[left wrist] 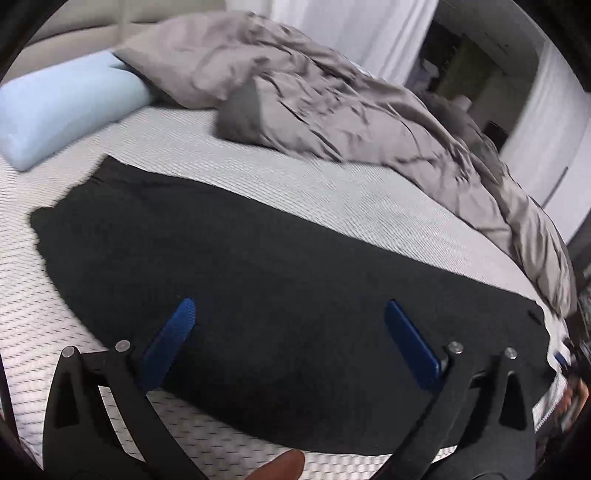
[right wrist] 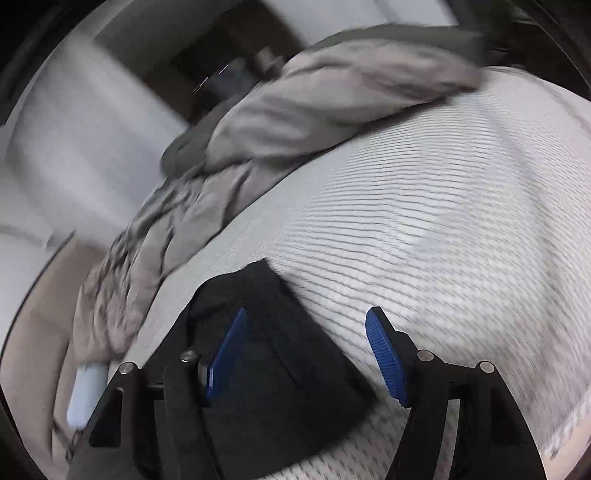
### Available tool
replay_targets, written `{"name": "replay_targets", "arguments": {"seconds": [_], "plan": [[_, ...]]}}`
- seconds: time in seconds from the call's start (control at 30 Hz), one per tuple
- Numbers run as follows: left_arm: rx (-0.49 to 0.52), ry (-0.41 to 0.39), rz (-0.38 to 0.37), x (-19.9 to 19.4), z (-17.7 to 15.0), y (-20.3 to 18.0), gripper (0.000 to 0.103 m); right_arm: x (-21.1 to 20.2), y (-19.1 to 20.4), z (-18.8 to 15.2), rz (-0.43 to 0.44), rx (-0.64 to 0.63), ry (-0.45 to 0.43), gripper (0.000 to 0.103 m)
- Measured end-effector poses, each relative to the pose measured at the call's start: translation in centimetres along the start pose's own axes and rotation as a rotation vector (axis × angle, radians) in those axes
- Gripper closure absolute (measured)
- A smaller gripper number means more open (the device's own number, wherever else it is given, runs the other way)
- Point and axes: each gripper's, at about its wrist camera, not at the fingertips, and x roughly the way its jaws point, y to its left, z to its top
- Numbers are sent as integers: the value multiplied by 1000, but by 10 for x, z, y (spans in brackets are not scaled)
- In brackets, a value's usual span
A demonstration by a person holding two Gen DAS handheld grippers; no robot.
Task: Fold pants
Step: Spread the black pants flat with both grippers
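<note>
Black pants (left wrist: 258, 266) lie flat in a long band across the white ribbed mattress (left wrist: 258, 173). My left gripper (left wrist: 290, 314) hovers over their middle, its blue pads (left wrist: 173, 332) spread wide with nothing between them. In the right wrist view one end of the pants (right wrist: 266, 354) lies at the lower left on the mattress (right wrist: 443, 229). My right gripper (right wrist: 306, 328) stands open above that end, with its left pad (right wrist: 229, 350) over the black cloth and its right pad over bare mattress. Neither pad presses on the cloth.
A crumpled grey duvet (left wrist: 351, 99) is heaped along the far side of the bed; it shows as a grey duvet (right wrist: 295, 107) in the right wrist view too. A light blue pillow (left wrist: 62, 107) lies at the far left. White curtains (left wrist: 354, 29) hang behind.
</note>
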Motion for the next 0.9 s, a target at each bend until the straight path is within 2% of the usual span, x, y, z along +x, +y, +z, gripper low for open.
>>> {"name": "replay_targets", "arguments": {"seconds": [0.1,0.27,0.3,0.37,0.4,0.43,0.47,0.57,0.7,0.77,0.83,0.87,0.9], "plan": [[29,32,-8,14,-7,-14,1,40,14,23,40,-76,96,35],[56,84,-3,38,-12,-24,1,110,37,58,18,-179,186,36],[58,87,-1,41,-11,-25,1,118,43,60,14,-186,202,38],[59,87,-2,47,-8,-26,1,130,55,63,46,-236,263,55],[60,88,-6,49,-7,-27,1,128,62,63,35,-280,252,57],[60,88,-11,49,-7,-27,1,125,70,62,25,-340,240,65],[60,89,-12,49,-6,-27,1,121,78,59,25,-405,227,84],[76,96,-12,51,-9,-28,1,104,97,56,20,-511,159,94],[76,97,-5,51,-9,-27,1,82,109,51,0,-549,69,97],[74,95,-5,50,-8,-25,1,72,108,48,-67,-538,14,97],[79,98,0,51,-8,-24,1,81,97,49,-167,-508,18,97],[82,102,4,52,-8,-24,1,99,88,46,-282,-494,41,102],[85,106,9,53,-8,-25,1,114,82,44,-370,-481,69,103]]}}
